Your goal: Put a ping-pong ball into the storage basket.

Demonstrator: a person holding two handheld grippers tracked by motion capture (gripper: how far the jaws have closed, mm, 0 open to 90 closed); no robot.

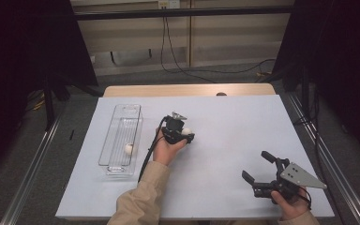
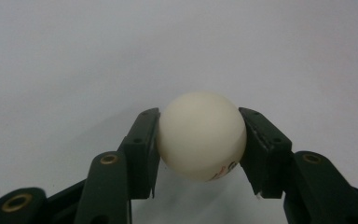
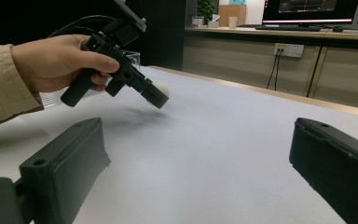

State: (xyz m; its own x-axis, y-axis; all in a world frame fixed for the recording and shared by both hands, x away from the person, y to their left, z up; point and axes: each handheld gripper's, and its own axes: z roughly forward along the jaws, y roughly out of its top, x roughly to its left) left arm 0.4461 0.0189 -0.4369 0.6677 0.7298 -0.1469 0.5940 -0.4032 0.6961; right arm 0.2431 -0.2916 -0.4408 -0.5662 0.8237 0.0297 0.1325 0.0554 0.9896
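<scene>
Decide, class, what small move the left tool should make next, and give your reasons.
Probably carry it toward the clear tray. The left tool is shut on a white ball, held above the table, and another ball already lies in that tray.

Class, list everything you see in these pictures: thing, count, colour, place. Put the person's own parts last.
Ball: two, white; one clamped in the left gripper, one inside the tray.
Tray: one, clear, left part of the sheet.
Sheet: one, white, covering the table.
Table: one, wooden, edge showing beyond the sheet.
Left gripper: one, black, mid-sheet, shut on a ball.
Right gripper: one, black, near right, open.
Sleeve: beige, on the left forearm.
</scene>
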